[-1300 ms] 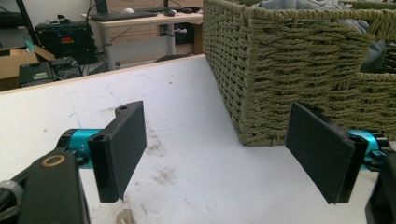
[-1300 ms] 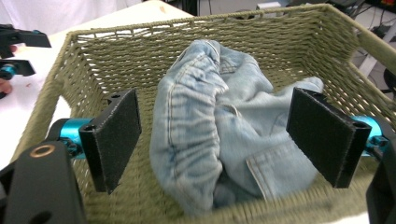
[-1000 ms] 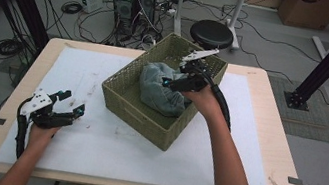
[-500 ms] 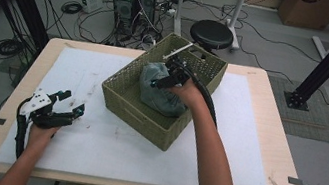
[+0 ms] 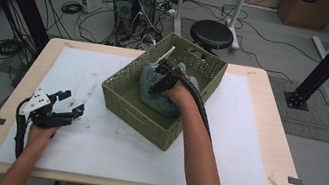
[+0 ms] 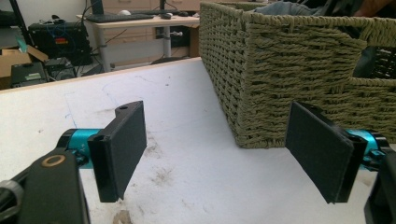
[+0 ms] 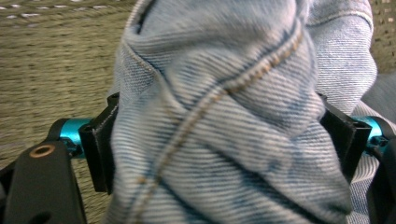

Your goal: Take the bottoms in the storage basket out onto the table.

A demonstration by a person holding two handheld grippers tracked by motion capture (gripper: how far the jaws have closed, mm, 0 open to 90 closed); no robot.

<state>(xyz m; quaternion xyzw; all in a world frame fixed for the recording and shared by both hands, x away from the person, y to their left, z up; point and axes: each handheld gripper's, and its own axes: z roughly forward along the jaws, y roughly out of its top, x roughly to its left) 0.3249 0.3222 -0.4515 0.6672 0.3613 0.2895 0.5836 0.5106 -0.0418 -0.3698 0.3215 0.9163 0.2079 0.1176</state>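
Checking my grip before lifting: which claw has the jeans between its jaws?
The right claw, down in the basket, with the jeans bunched between its jaws. The left claw is open over the mat.

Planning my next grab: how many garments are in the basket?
1 that I can make out: bunched denim in the woven basket, between the right gripper's jaws. More may be hidden underneath.

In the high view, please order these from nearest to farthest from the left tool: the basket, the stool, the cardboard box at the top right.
1. Basket: on the table, right of the left tool.
2. Stool: on the floor behind the table.
3. Cardboard box: on the floor, far top right corner.
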